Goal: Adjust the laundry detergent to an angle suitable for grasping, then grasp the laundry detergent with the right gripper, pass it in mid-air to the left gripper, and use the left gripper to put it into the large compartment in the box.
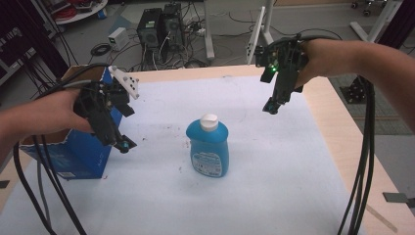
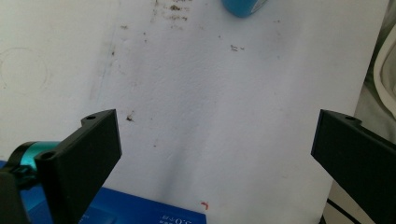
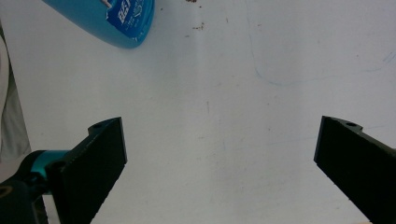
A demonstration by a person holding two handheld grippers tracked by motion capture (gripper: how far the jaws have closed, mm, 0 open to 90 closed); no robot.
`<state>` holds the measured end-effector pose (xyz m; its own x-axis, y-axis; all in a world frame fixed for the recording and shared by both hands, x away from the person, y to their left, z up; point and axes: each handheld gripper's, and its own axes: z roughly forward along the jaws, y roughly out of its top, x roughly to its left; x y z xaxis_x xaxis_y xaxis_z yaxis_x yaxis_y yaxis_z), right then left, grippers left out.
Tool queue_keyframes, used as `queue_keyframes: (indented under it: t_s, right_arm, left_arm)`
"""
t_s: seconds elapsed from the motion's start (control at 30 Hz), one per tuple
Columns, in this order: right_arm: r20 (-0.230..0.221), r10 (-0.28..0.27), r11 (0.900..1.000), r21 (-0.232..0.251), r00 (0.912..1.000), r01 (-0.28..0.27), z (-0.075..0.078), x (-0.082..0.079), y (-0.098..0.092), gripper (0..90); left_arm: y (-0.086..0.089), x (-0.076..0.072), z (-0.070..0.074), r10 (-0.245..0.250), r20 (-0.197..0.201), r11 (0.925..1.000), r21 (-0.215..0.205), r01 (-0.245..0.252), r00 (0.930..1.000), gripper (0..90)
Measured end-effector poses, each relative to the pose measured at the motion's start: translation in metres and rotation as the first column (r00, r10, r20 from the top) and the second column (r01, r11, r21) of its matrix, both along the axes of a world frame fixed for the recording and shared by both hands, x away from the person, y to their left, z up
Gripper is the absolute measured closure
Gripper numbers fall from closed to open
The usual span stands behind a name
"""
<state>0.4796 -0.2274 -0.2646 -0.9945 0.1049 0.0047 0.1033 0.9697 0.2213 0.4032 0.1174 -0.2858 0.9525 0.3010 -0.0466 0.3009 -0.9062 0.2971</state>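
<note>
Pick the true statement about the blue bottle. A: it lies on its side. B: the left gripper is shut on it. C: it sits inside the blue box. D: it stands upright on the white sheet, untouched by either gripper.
D: the blue bottle stands upright, white cap up, on the white sheet, with the left gripper and right gripper both open and apart from it.

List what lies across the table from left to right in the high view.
Blue cardboard box → left gripper → blue bottle with a white cap → right gripper.
</note>
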Motion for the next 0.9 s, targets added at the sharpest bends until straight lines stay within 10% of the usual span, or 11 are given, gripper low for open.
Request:
queue_keyframes:
  t_s: [0.9]
  right_arm:
    - [0.003,-0.046,0.998,0.036,0.9989,0.046,-0.004,-0.023,-0.007,1.7]
  left_arm:
    - [0.0,0.0,-0.002,-0.029,0.002,0.9996,-0.005,0.029,0.9996,1.6]
